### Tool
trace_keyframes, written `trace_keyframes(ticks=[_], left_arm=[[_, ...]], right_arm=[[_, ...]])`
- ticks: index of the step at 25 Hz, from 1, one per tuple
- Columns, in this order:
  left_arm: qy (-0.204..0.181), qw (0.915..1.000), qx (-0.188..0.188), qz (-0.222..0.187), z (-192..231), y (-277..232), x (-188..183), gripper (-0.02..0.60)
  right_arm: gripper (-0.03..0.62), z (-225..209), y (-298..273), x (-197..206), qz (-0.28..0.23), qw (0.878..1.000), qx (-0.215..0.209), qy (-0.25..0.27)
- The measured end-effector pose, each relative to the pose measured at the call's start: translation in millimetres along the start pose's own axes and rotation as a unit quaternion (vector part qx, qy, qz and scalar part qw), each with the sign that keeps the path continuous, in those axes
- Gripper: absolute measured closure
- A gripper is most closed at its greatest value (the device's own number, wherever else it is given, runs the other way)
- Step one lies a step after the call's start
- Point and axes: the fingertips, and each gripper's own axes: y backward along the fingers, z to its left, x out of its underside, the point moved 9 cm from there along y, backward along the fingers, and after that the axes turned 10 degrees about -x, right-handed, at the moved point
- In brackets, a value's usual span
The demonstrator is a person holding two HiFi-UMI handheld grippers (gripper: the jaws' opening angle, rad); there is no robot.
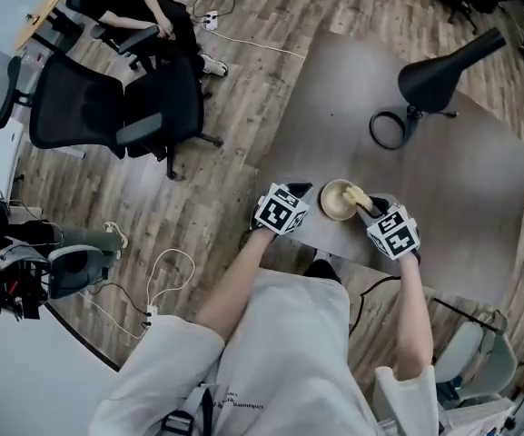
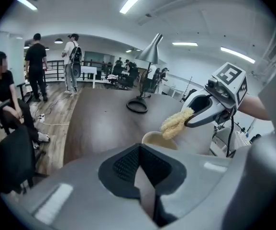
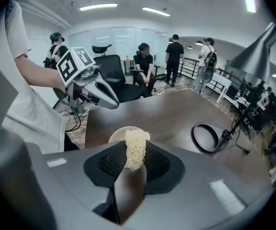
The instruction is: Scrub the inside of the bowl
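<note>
A small beige bowl point(image 1: 334, 203) stands on the brown table point(image 1: 425, 180) near its front edge. My right gripper point(image 1: 377, 213) is shut on a pale yellow loofah scrubber point(image 1: 357, 195), which hangs over the bowl's right rim. In the right gripper view the scrubber point(image 3: 137, 140) sticks up between the pads, with the bowl point(image 3: 116, 135) just behind it. My left gripper point(image 1: 298, 198) hovers left of the bowl, shut and holding nothing; its closed tips point(image 3: 110, 99) show above the table. From the left gripper view the bowl point(image 2: 152, 139) lies just past the pads.
A black desk lamp point(image 1: 445, 73) with a ring base point(image 1: 389, 131) stands at the table's far side. Black office chairs point(image 1: 107, 107) and a seated person point(image 1: 143, 7) are to the left. Cables point(image 1: 166, 275) lie on the wooden floor.
</note>
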Motion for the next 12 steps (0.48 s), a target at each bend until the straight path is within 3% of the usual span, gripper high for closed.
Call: trace_keyframes(ticks=[5, 12], left_arm=[[0.063, 0.9973, -0.031, 0.022, -14.1, -24.3, -1.9, 0.58], [0.154, 0.9859, -0.063, 0.02, -25.6, -51.0, 6.1, 0.529]], right_arm=[[0.47, -36.7, -15.2, -12.3, 0.024, 0.992, -0.101, 0.073], [0.47, -50.6, -38.2, -21.9, 0.068, 0.964, -0.196, 0.166]])
